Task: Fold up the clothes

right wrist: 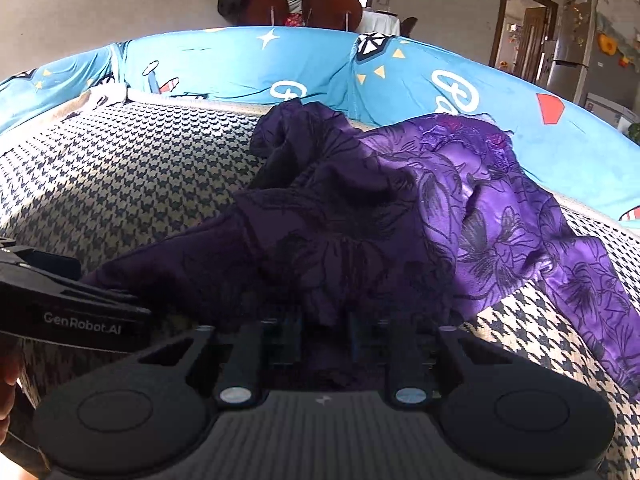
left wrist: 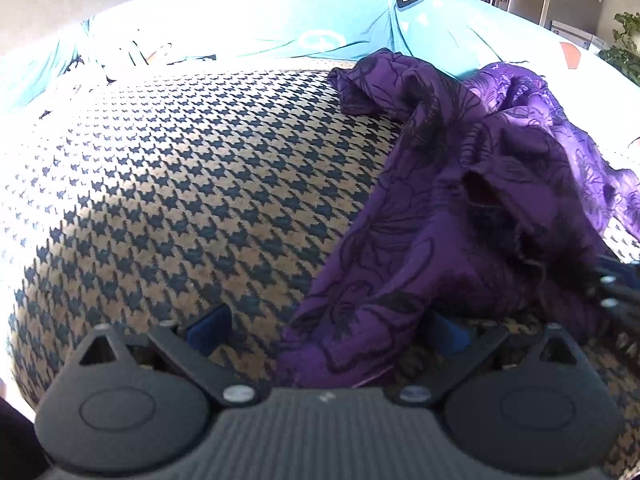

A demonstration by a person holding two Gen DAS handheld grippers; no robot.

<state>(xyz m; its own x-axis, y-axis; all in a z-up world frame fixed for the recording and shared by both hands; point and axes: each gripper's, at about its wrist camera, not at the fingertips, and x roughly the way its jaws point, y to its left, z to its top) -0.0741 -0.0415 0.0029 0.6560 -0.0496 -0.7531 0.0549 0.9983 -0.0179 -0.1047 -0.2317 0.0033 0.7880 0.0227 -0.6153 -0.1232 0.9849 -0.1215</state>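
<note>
In the left wrist view, the left gripper (left wrist: 326, 330) stands wide open over a houndstooth-woven cushion (left wrist: 180, 184), its blue-padded fingers (left wrist: 208, 330) apart; a crumpled purple garment (left wrist: 440, 208), satiny with dark floral outlines, lies between them and heaps ahead to the right. In the right wrist view, the right gripper (right wrist: 324, 338) has its fingers drawn close, pinching the garment's dark hem; the shiny folds spread ahead and rightward before a smooth blue printed cover (right wrist: 420, 76).
</note>
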